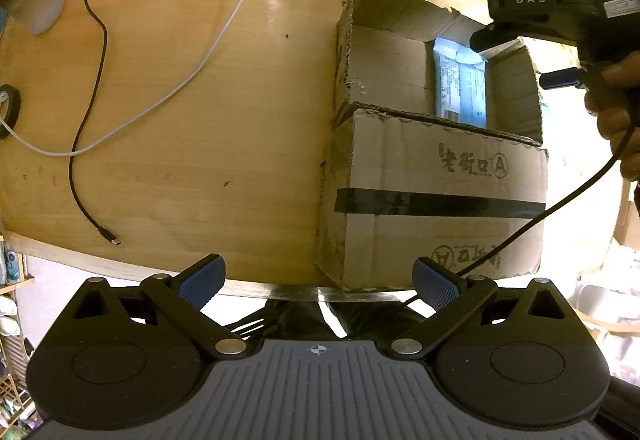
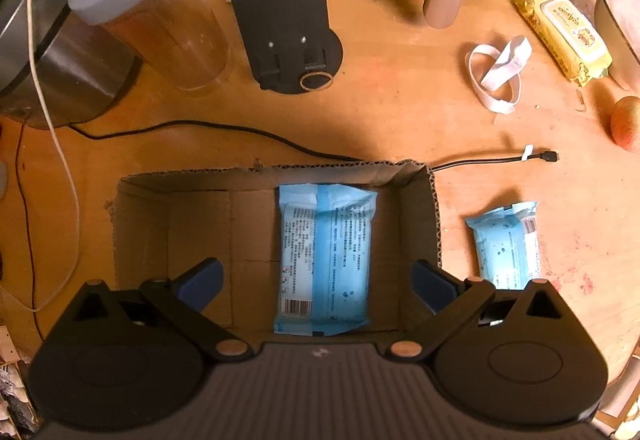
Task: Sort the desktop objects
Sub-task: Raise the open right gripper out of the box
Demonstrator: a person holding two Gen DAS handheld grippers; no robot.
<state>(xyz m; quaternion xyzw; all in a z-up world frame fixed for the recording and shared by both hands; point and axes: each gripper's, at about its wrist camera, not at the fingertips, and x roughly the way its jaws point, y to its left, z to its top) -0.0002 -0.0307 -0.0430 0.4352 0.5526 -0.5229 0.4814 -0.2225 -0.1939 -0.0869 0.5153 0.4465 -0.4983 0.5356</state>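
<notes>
Right gripper (image 2: pixel 318 280) wide open, empty, over cardboard box (image 2: pixel 140 224); blue wipes pack (image 2: pixel 324 256) inside, long axis along the fingers, barcode end nearest. Left gripper (image 1: pixel 318 280) also open, empty.

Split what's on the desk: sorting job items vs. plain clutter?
Job:
cardboard box
blue wipes pack in the box
second blue wipes pack beside the box
right gripper, open above the box

Lying about:
yellow wipes pack
white strap
black cable
lidded tumbler
black stand
</notes>
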